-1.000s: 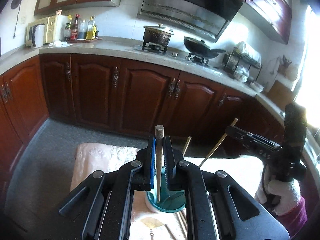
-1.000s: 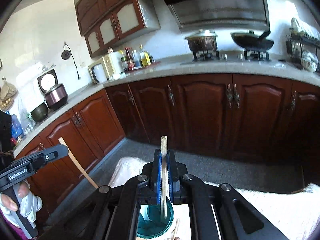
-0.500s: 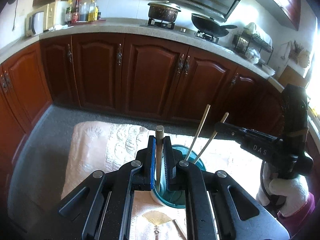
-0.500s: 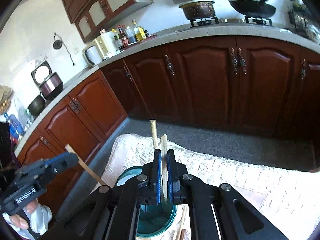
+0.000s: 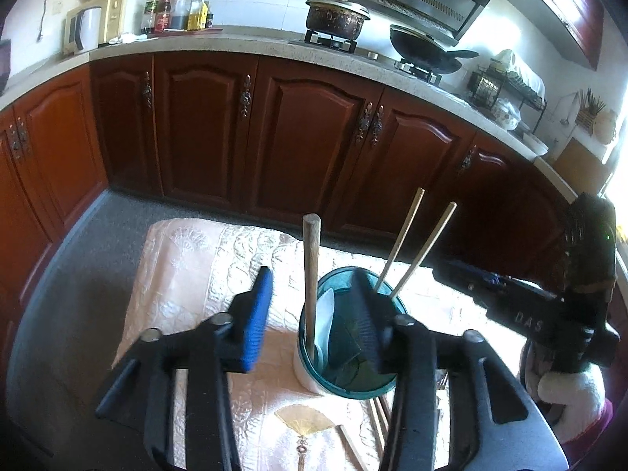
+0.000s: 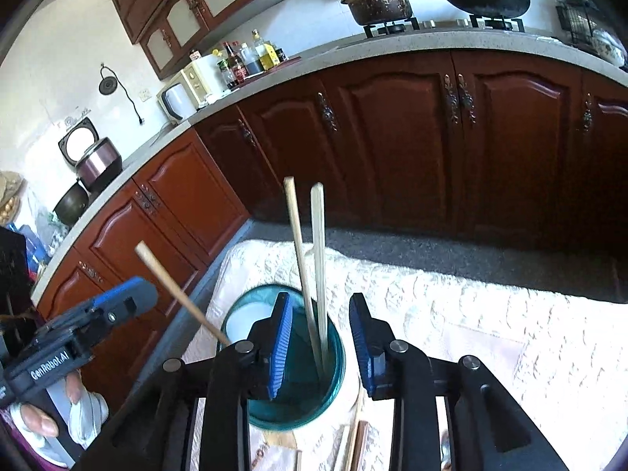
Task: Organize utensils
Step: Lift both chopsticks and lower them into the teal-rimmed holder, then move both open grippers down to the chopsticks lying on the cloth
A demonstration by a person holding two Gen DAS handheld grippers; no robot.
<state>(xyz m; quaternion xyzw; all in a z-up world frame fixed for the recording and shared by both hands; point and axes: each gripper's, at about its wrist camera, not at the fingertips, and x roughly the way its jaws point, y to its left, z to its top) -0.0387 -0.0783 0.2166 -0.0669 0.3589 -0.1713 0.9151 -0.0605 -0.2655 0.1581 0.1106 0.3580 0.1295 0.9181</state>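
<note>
Both grippers, left gripper (image 5: 314,314) and right gripper (image 6: 320,337), have just been opening, pads clear of wooden handle (image 5: 311,274) and chopsticks (image 6: 314,267), now propped in teal holder (image 5: 386,386).

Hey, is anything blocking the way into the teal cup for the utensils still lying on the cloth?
Nothing closes it off. The cup mouth is open, but both grippers, left and right, hover over it, jaws just opened.

Three sticks crowd the teal holder (image 5: 345,376): a thick wooden handle (image 5: 312,274) and two chopsticks (image 6: 312,267). The cloth-covered table (image 5: 188,267) looks bare toward its far edge; more utensils (image 6: 353,443), perhaps chopsticks, lie at its near edge.
</note>
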